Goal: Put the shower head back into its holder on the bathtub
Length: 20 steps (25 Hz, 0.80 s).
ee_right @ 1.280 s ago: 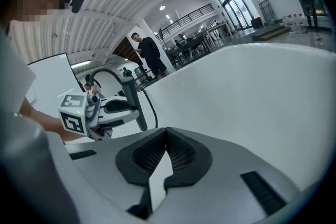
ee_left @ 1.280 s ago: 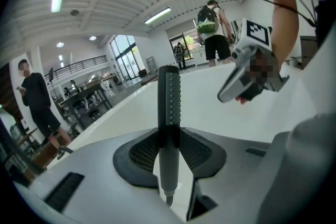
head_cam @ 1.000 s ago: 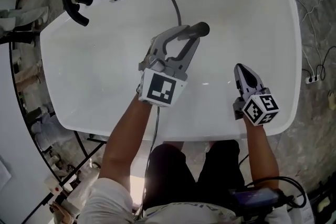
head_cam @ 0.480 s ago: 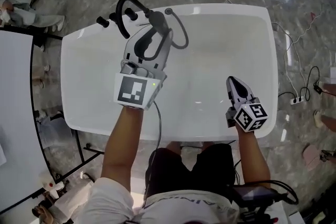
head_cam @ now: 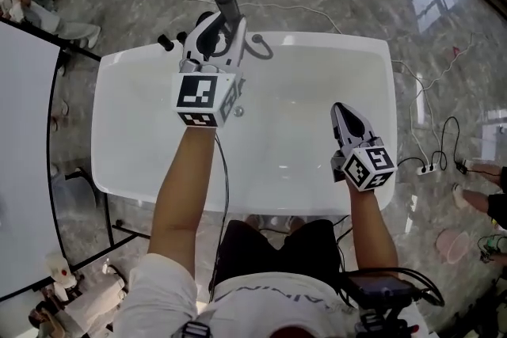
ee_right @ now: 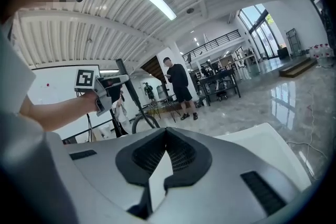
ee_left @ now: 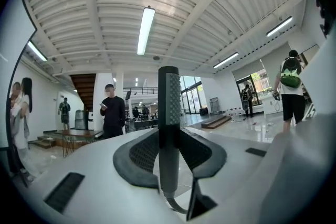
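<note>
The shower head (head_cam: 225, 2) stands upright in your left gripper (head_cam: 215, 34), whose jaws clamp its handle, above the far rim of the bathtub (head_cam: 119, 162) near the black faucet (head_cam: 166, 40). Your right gripper (head_cam: 341, 112) is closed and empty over the tub's right side.

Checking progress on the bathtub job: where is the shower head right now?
The shower head stands upright in the left tool, upper left in the head view, over the far rim of the bathtub beside the black taps.
</note>
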Motion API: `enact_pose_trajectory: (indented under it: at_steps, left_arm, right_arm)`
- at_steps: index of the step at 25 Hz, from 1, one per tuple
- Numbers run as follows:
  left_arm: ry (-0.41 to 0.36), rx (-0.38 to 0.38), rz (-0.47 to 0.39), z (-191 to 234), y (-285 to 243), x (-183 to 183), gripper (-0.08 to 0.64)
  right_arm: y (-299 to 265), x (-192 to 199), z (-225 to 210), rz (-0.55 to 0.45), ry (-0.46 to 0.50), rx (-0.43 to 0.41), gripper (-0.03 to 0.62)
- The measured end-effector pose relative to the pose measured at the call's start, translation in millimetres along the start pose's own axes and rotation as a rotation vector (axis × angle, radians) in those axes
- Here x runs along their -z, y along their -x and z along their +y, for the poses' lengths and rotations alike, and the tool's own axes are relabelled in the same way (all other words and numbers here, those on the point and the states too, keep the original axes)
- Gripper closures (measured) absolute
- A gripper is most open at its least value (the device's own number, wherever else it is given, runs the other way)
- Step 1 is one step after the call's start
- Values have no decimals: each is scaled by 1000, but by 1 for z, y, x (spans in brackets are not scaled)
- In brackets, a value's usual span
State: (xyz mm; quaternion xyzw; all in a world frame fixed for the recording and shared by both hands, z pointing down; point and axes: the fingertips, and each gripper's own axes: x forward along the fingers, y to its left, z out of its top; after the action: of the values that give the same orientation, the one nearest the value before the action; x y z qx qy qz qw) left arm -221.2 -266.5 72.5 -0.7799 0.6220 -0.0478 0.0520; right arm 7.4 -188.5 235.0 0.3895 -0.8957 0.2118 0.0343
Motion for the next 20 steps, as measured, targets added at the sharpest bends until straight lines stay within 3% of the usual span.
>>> enact_pose_trajectory:
  at_steps: [4,8,13,18,20]
  left_arm:
    - [-14,-55,-2,22,-26,-11,431]
    - [-13,-72,24,32,-57,3,431]
    - [41,-75,76,34,-79,57,431]
    - [191,-120,78,44,-91,123,431]
    - [186,-138,88,45,-100,147,431]
  right_arm:
    - [1,0,6,6,-20,-3,584]
    - [-5,3,7,15,-62,-15,584]
    - [-13,18,6,33,-58,-21,584]
    - [-30,39,-8,57,-38,-37,584]
    - [-40,45,-16,60,-33,-47,584]
